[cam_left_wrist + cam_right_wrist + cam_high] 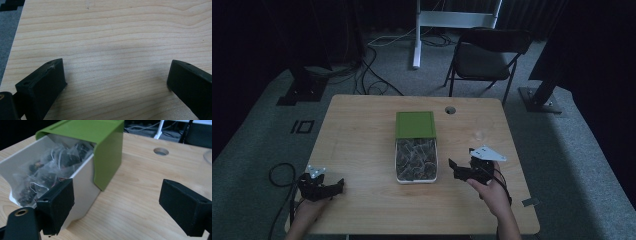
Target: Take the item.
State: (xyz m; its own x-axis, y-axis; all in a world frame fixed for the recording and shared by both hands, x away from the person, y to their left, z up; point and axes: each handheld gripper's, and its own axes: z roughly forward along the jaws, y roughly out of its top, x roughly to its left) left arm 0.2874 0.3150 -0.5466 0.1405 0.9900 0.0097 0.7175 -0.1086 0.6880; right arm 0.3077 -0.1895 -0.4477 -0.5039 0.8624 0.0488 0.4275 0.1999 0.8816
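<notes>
Fingers of both grippers gape wide, holding nothing: right gripper (460, 169) just beside the white tea-bag box (416, 159) mid-counter, left gripper (332, 187) near the counter's (362, 145) front-left corner, well apart.

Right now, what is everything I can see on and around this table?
Table: one, light wood, centre, with a round hole near its far edge.
Box: one, white, mid-table, filled with clear tea bags.
Lid: one, green, slid back over the box's far half.
Clear round thing: one, right of the box, too faint to identify.
Folding chair: one, black, on the floor beyond the table.
Cables: several, on grey carpet beyond the table.
Left gripper: black, near-left of the table, fingers apart over bare wood.
Right gripper: black, fingers apart beside the box.
</notes>
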